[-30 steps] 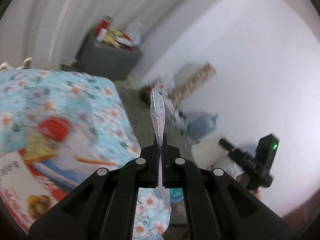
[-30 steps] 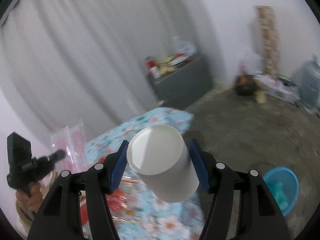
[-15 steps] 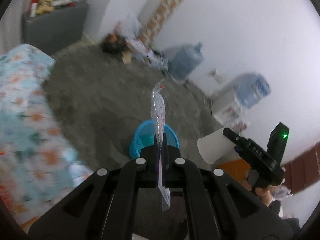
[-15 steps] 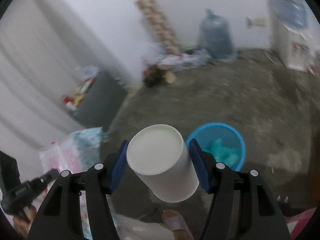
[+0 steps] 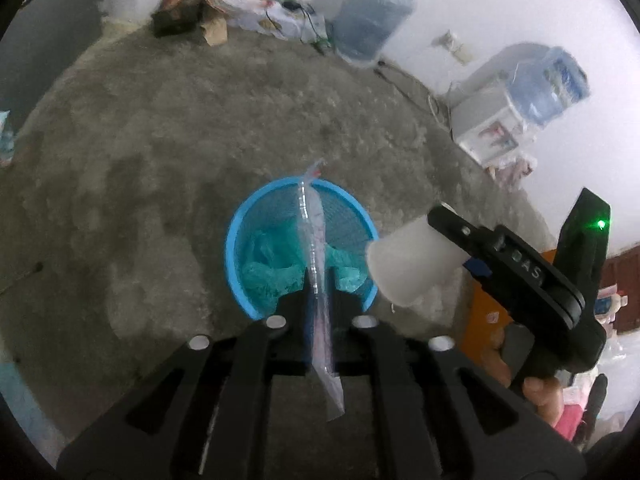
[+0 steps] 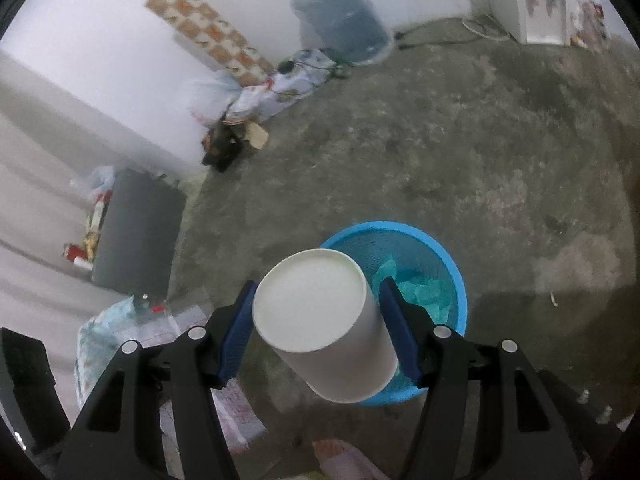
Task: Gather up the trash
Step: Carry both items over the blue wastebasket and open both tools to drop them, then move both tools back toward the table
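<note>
A round blue mesh bin [image 5: 236, 240] with crumpled teal plastic inside stands on the concrete floor, right below both grippers. My left gripper [image 5: 318, 276] points down over it and its jaws are opening. A thin clear plastic wrapper [image 5: 316, 240] hangs loose in the gap between the fingers. My right gripper [image 6: 318, 286] hovers at the bin's [image 6: 452, 272] near left rim. Its jaws are opening too, and the blue pads [image 6: 394, 320] stand just off a white paper cup [image 6: 316, 304] that lies between them. The left wrist view shows that cup [image 5: 412, 268] beside the bin's right rim.
Two large water jugs [image 5: 372, 20] [image 5: 548, 84], a white dispenser [image 5: 484, 128] and a floor cable [image 5: 404, 80] line the far wall. Clutter and bags [image 6: 248, 104] lie in the corner, and a grey cabinet [image 6: 136, 232] stands to the left. A hand [image 5: 536, 392] grips the right handle.
Both grippers swung away from the floral bed cover and dropped to the blue bin. The left jaws have parted from the wrapper. The right pads have eased off the cup.
</note>
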Demonstrator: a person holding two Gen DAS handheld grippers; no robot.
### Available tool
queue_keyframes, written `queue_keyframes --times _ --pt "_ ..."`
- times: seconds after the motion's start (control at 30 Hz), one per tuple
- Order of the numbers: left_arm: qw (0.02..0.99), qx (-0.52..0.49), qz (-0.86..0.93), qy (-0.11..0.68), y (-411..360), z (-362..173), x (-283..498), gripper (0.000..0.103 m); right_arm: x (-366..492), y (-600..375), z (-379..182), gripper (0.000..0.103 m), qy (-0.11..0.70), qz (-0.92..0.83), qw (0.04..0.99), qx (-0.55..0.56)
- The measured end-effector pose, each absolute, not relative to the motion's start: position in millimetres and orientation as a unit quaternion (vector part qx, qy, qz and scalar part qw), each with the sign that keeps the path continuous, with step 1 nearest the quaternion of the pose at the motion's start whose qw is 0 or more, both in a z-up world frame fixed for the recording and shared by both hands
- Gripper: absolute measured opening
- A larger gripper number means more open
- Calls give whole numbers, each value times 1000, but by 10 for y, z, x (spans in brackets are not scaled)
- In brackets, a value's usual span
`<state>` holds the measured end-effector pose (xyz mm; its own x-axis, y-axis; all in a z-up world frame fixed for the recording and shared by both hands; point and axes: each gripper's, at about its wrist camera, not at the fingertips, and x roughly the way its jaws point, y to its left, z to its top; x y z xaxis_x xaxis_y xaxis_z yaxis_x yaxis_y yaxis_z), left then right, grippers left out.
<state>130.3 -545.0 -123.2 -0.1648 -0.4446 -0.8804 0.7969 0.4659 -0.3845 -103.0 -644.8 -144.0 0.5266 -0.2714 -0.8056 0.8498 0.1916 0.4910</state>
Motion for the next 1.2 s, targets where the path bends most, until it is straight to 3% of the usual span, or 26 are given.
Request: queue_keyframes --times 0.03,0.07,0.2,0.43,0.63,0.8,0.9,0.97,1.1,1.2 --pt "630 162 -484 586 -5534 -1336 1336 39 -1012 -6526 -1568 77 293 -393 708 509" --pt "635 162 -478 584 -5580 -1366 1382 46 -1011 -6593 -1693 78 296 -397 697 518" --pt "635 147 -473 593 -5593 -1456 1436 47 -1129 -6692 -1955 78 298 -407 673 541" --pt "663 124 -475 565 -5429 -1170 1490 49 -1260 -6544 -1828 78 275 -422 679 533" --pt "685 84 -481 540 -5106 -626 1493 52 -1159 -6314 -1381 78 257 -426 704 506" --pt "707 74 -493 501 -4736 -111 1448 52 -945 -5945 -906 90 259 -419 736 465" --pt "718 71 -500 479 -4437 169 1398 53 -844 -5724 -690 93 258 -411 743 461" --pt "726 68 -502 464 -4221 328 1361 68 -777 -5589 -561 93 261 -396 753 456" --pt "728 50 -506 460 -3748 591 1322 70 -613 -5312 -263 97 274 -400 771 413" --pt "748 23 -490 447 -3325 757 1343 78 -450 -5077 -38 97 291 -406 785 366"
